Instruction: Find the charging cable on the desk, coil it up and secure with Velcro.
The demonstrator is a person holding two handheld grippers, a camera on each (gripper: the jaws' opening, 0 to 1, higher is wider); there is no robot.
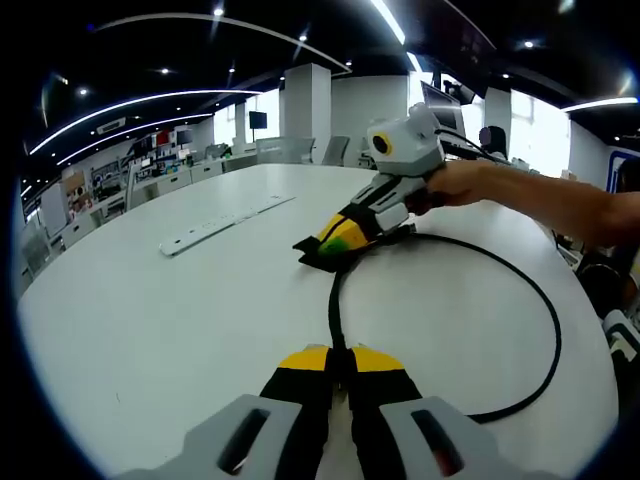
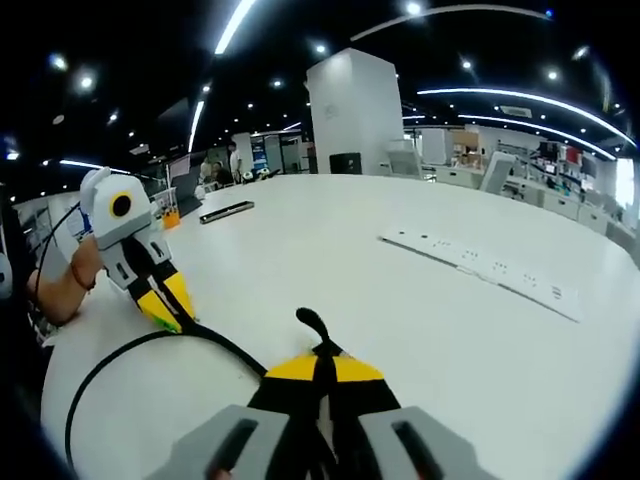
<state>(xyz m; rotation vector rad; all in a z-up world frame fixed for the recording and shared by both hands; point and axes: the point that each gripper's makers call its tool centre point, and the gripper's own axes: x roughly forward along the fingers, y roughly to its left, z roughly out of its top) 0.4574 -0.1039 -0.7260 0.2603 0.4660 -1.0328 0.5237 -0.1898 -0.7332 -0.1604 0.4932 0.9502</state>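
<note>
No readable text anywhere; signs on the far wall point(image 1: 110, 125) too small and blurred; the white strip point(image 2: 480, 265) shows no legible markings.

Black cable point(image 1: 545, 330) pinched out of sight between each gripper's closed jaws.

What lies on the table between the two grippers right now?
The black cable bridges them: pinched in the left gripper, it loops out and back to the right gripper. The left gripper view shows bare white table inside the loop.

A white table point(image 1: 150, 320) carries a black cable point(image 1: 545, 300) looped beside a white power strip point(image 1: 225, 224); a phone point(image 2: 226, 211) lies beyond.
</note>
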